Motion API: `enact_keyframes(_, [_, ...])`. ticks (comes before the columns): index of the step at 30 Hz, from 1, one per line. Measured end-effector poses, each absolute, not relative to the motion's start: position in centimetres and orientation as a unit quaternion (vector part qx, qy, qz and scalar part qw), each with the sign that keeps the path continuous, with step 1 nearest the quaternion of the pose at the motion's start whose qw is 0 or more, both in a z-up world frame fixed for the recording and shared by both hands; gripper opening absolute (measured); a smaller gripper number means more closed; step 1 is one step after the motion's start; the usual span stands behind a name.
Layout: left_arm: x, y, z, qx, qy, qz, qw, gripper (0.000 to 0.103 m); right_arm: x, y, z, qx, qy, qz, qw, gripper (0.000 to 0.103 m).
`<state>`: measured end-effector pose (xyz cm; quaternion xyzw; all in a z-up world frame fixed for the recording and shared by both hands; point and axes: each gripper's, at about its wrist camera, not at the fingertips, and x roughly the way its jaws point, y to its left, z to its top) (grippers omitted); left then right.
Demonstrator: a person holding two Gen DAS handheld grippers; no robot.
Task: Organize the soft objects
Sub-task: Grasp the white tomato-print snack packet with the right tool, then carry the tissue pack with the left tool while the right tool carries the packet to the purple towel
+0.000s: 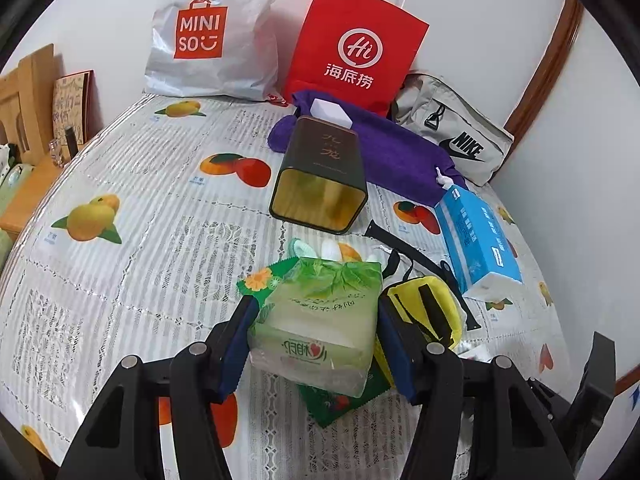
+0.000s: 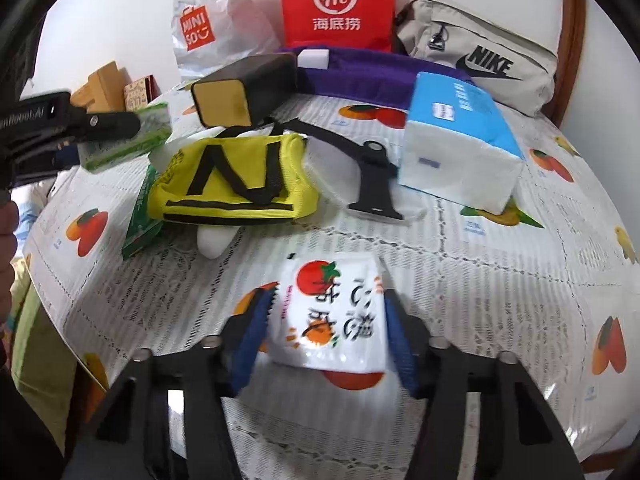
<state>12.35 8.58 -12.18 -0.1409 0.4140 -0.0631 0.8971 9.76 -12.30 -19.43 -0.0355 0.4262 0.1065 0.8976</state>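
Note:
My left gripper (image 1: 316,320) is shut on a green tissue pack (image 1: 316,320) and holds it above a flat green packet (image 1: 340,400). In the right wrist view the left gripper (image 2: 68,128) shows at the far left with the green pack (image 2: 128,140). My right gripper (image 2: 328,320) is shut on a white tissue pack with a tomato print (image 2: 332,316), low over the table. A yellow pouch with black straps (image 2: 236,180) lies in the middle; it also shows in the left wrist view (image 1: 428,308). A blue-and-white tissue pack (image 2: 456,140) lies to the right.
A dark tin (image 1: 320,176) lies on its side, mouth open toward me. A purple towel (image 1: 392,152), a grey Nike bag (image 1: 452,132), a red paper bag (image 1: 356,44) and a Miniso bag (image 1: 212,40) stand along the wall. A black strap (image 2: 372,176) lies beside the pouch.

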Motion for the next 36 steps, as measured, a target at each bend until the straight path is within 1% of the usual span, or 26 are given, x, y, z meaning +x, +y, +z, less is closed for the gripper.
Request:
enact_keyframes(1, [12.4, 8.6, -12.2, -0.142, 0.415, -0.062, 0.896, 0.057, 9.8, -12.7, -19.4, -0.03, 0.427, 0.111, 0.897, 0.039])
enact_keyframes(2, [12.3, 8.6, -12.3, -0.144, 0.416, -0.062, 0.896, 0.058, 9.8, -12.9, -19.3, -0.027, 0.428, 0.113, 0.896, 0.035])
enact_keyframes(3, [12.3, 8.6, -12.3, -0.144, 0.418, -0.063, 0.895, 0.058, 9.9, -13.1, -19.3, -0.028, 0.427, 0.109, 0.897, 0.02])
enact_keyframes(5, [12.3, 8.6, -12.4, -0.142, 0.419, -0.062, 0.894, 0.058, 10.0, -13.9, -19.2, -0.012, 0.43, 0.121, 0.895, 0.01])
enact_keyframes(6, [12.3, 8.5, -12.4, -0.141, 0.42, -0.061, 0.894, 0.058, 10.2, -14.4, -19.2, -0.001, 0.433, 0.129, 0.892, 0.008])
enact_keyframes(8, [12.4, 8.5, -12.4, -0.142, 0.42, -0.061, 0.894, 0.057, 10.5, -15.3, -19.1, 0.023, 0.435, 0.133, 0.89, 0.007])
enact_keyframes(16, [12.8, 8.8, -12.8, -0.144, 0.422, -0.058, 0.893, 0.057, 10.7, -17.5, -18.4, 0.034, 0.424, 0.119, 0.897, 0.007])
enact_keyframes(27, [13.8, 8.9, -13.4, -0.153, 0.424, -0.055, 0.891, 0.057, 11.8, -18.7, -18.4, 0.017, 0.436, 0.102, 0.894, 0.007])
enact_keyframes(36, [15.4, 9.4, -14.8, -0.15, 0.454, -0.042, 0.877, 0.057, 12.4, -18.9, -16.1, 0.016, 0.424, 0.119, 0.898, 0.007])
